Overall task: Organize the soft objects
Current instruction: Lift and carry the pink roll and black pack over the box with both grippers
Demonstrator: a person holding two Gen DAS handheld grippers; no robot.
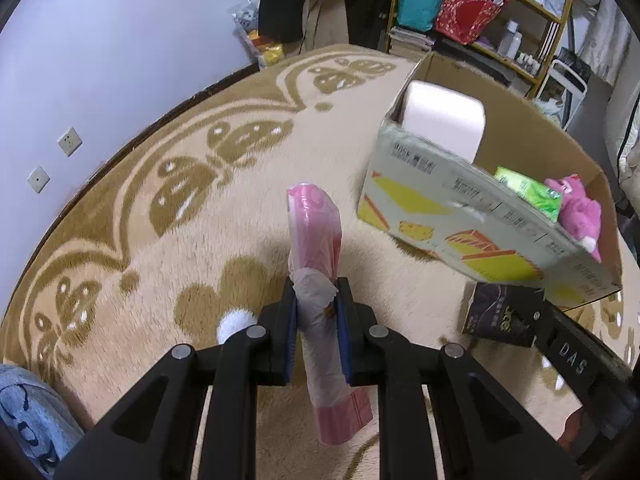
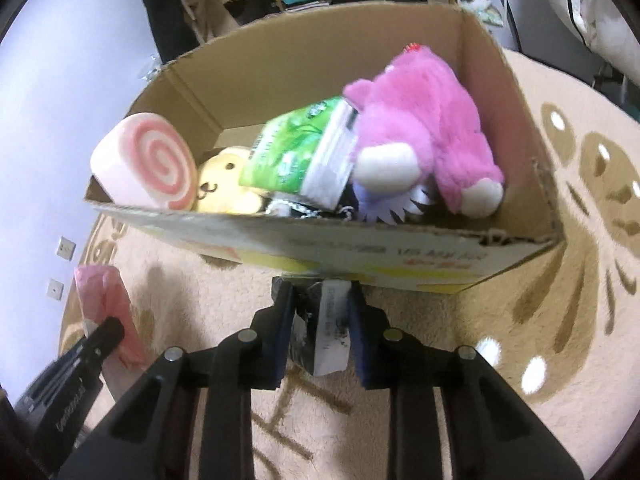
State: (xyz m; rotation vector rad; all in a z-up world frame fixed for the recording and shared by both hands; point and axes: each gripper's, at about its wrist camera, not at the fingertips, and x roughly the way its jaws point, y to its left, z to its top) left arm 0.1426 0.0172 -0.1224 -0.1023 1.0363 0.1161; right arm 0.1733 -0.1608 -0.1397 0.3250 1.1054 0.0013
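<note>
My left gripper (image 1: 316, 300) is shut on a pink plastic-wrapped pack (image 1: 314, 232), held upright above the rug, left of the cardboard box (image 1: 460, 216). My right gripper (image 2: 322, 300) is shut on a dark tissue pack (image 2: 324, 336), just in front of the box's near wall (image 2: 360, 252); the pack also shows in the left wrist view (image 1: 500, 316). Inside the box lie a pink plush toy (image 2: 432, 132), a green tissue pack (image 2: 296, 152), a pink swirl roll cushion (image 2: 148, 160) and a yellow plush bear (image 2: 224, 188).
A beige and brown patterned rug (image 1: 200, 208) covers the floor. A wall with sockets (image 1: 70, 142) stands at the left. Shelves with bags and bottles (image 1: 480, 12) stand behind the box. A small white ball (image 1: 236, 322) lies on the rug near my left gripper.
</note>
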